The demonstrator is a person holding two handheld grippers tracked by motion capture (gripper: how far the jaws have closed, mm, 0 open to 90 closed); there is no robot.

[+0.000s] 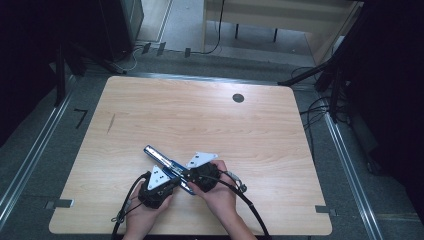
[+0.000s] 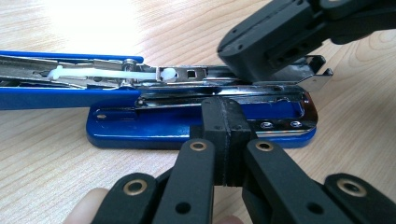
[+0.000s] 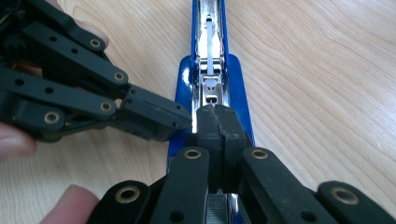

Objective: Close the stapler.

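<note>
Blue stapler (image 1: pixel 162 162) opened flat on wooden table (image 1: pixel 210 115), near front edge, metal magazine (image 2: pixel 187 74) exposed. Left gripper (image 2: pixel 226 126) against stapler base side, jaws fully together, nothing between. Right gripper (image 3: pixel 215 123) over magazine rear end, jaws likewise pressed together, empty.

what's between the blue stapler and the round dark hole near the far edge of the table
Bare wooden table, in the high view, between the open blue metal stapler and the round dark hole.
</note>
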